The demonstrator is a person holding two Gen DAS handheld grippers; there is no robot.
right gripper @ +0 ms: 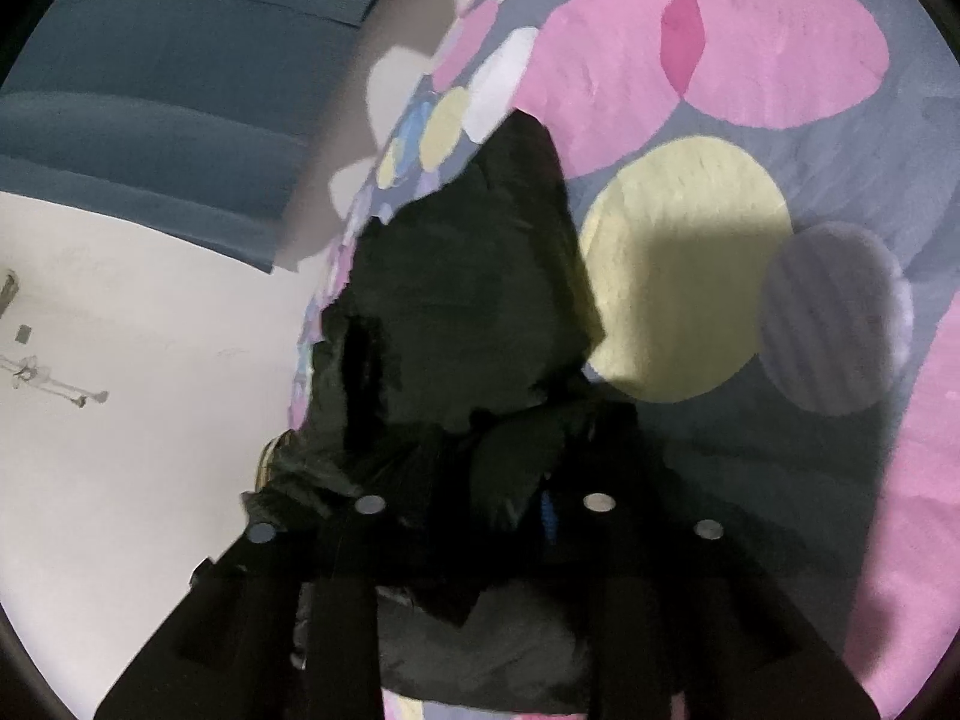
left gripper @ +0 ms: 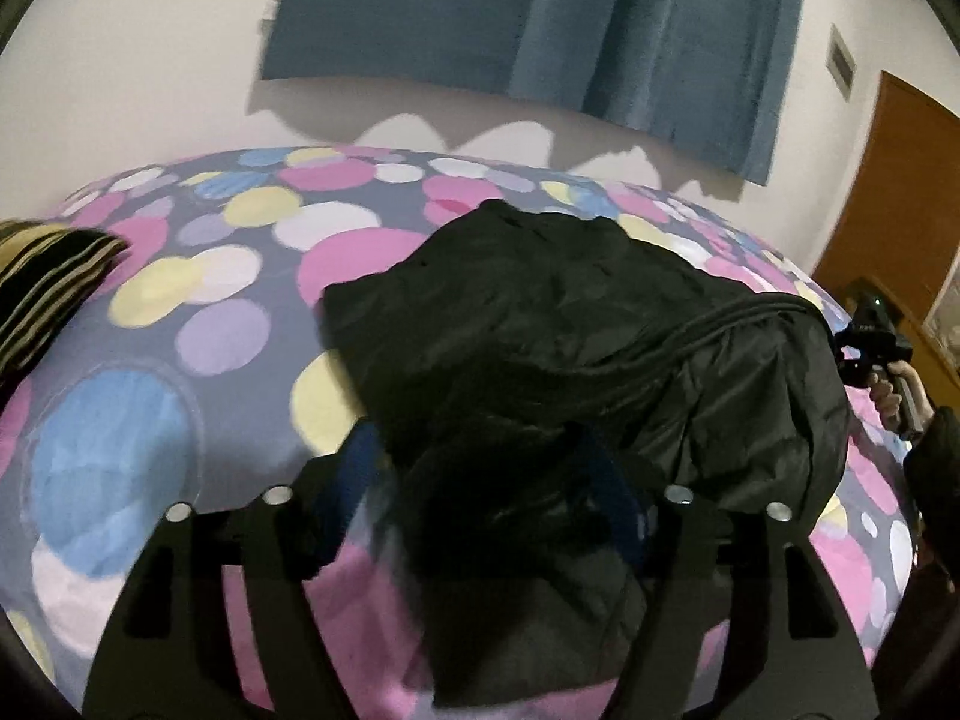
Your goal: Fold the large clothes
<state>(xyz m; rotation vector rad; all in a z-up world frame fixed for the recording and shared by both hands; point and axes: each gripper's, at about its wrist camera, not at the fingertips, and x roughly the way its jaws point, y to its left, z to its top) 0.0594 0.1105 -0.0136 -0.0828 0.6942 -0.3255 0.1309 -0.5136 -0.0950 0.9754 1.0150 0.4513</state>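
Note:
A large black padded jacket [left gripper: 570, 330] lies bunched on the bed, lifted along its near edge. My left gripper [left gripper: 480, 468] is shut on a fold of the jacket, which drapes down between its blue-padded fingers [left gripper: 354, 480]. My right gripper [right gripper: 480, 480] is shut on another part of the jacket [right gripper: 468, 300], with black fabric bunched between and over its fingers. In the left wrist view the right gripper's body and the hand holding it [left gripper: 882, 354] show at the jacket's right end.
The bed cover [left gripper: 198, 324] is grey with pink, yellow, blue and lilac circles. A striped black-and-yellow cushion [left gripper: 48, 282] lies at the left. A blue curtain [left gripper: 540, 18] hangs on the white wall behind. A brown door [left gripper: 888, 192] stands at the right.

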